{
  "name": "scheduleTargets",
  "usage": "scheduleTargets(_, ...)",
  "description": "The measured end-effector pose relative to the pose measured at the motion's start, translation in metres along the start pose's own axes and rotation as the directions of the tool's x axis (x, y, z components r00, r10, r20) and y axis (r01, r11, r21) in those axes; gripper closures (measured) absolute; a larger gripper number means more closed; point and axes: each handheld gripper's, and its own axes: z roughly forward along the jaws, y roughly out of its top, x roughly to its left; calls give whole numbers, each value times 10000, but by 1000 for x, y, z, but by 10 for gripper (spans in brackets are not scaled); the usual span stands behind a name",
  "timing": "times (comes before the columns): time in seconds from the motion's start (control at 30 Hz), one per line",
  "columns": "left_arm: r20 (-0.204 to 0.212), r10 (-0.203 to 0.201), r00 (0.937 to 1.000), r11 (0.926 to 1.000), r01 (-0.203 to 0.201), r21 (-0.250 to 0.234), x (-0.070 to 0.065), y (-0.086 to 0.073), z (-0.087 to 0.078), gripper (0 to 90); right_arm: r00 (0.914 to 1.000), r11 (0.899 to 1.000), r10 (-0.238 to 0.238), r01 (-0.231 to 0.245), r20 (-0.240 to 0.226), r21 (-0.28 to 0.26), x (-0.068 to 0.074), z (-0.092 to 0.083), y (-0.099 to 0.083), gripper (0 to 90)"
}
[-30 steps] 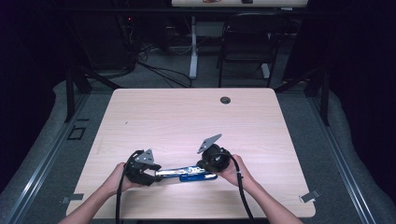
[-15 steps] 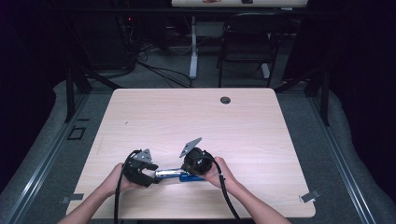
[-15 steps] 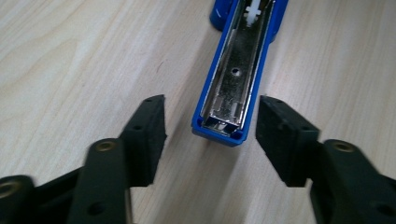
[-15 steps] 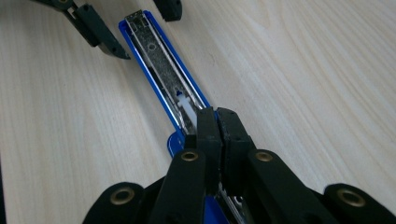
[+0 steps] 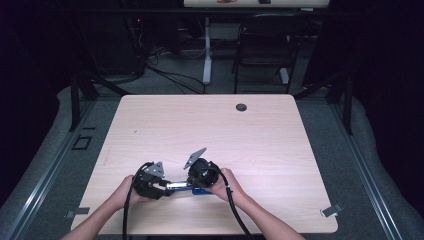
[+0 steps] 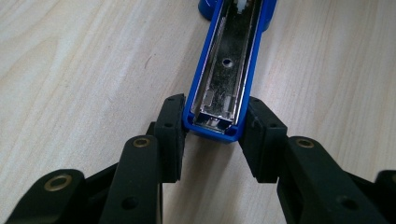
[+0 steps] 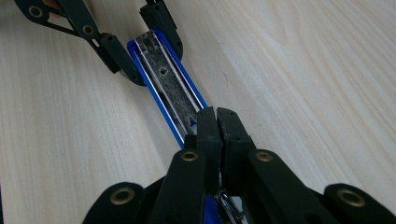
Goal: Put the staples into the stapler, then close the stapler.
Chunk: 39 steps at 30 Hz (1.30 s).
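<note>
Left gripper view: our left gripper (image 6: 212, 135) jaws have just been closing and clamp the blue stapler (image 6: 227, 70) tip, upper centre of frame. Right gripper (image 7: 217, 122) jaws together, pressing its open tray. Next, prob. w/ steady left hold, push tray shut.

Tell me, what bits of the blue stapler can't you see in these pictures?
- Stapler far end: cut off by the top edge in the left gripper view.
- Its near end: hidden behind the shut right gripper in the right gripper view.
- Whole stapler: too small in the high view, between the left gripper and the hands.
</note>
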Motion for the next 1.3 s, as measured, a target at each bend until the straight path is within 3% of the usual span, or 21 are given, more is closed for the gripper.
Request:
scheduleTargets(0.1,108,74,9999,9999,-72,-110,0,0,-1,629,10000,10000,13,-13,10,-26,1,1,1,885)
scheduleTargets(0.4,-159,438,9989,9990,-440,-123,-3,4,-10,628,10000,9999,36,-36,9,-94,2,-2,2,877)
scheduleTargets(0.47,7,161,9999,9984,-161,-535,-3,4,-13,622,9999,9998,110,-110,8,-157,3,-3,2,873)
scheduleTargets(0.53,191,170,9997,9960,-152,-879,-2,5,-17,621,9998,9994,177,-177,-6,-303,4,-4,2,873)
scheduleTargets(0.63,-30,201,9998,9950,-203,-981,-5,7,-21,621,9997,9990,245,-245,-5,-382,4,-6,2,873)
scheduleTargets(0.8,207,65,9998,9895,-35,-1442,-5,8,-23,617,9996,9991,265,-265,-4,-330,3,-9,1,873)
scheduleTargets(0.87,75,44,10000,9884,-32,-1521,-6,9,-24,615,9993,9983,378,-379,-41,-437,3,-9,1,873)
scheduleTargets(0.9,262,9,9997,9874,32,-1581,-5,9,-24,612,9993,9985,368,-371,-74,-397,2,-10,0,873)
scheduleTargets(1.07,338,-28,9994,9882,80,-1529,-5,10,-23,591,9986,9971,513,-518,-94,-555,2,-11,-1,874)
scheduleTargets(1.3,251,-151,9996,9893,186,-1450,-4,9,-24,571,9985,9964,525,-533,-145,-656,2,-15,-1,875)
